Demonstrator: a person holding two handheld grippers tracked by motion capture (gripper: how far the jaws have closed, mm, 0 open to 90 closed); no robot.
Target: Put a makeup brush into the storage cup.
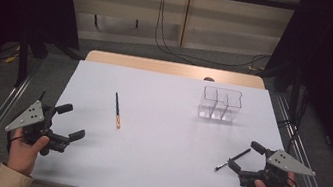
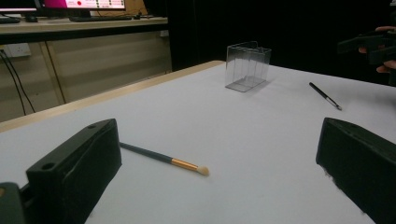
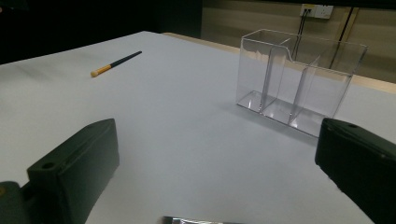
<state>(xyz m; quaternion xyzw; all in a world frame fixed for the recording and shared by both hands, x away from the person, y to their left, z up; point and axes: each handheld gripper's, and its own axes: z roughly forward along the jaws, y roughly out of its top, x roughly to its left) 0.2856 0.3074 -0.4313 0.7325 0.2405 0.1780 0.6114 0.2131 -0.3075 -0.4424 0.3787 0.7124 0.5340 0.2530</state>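
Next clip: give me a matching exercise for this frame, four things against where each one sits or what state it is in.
Things:
1. gold-banded brush
2. black pen
3. clear organizer
4. left gripper

Places or states:
A. upright, empty, far right part of the table
B. open, at the near left edge
C. flat, left of centre
D. flat, beside the right gripper

Pairs: 1-C, 2-D, 3-A, 4-B
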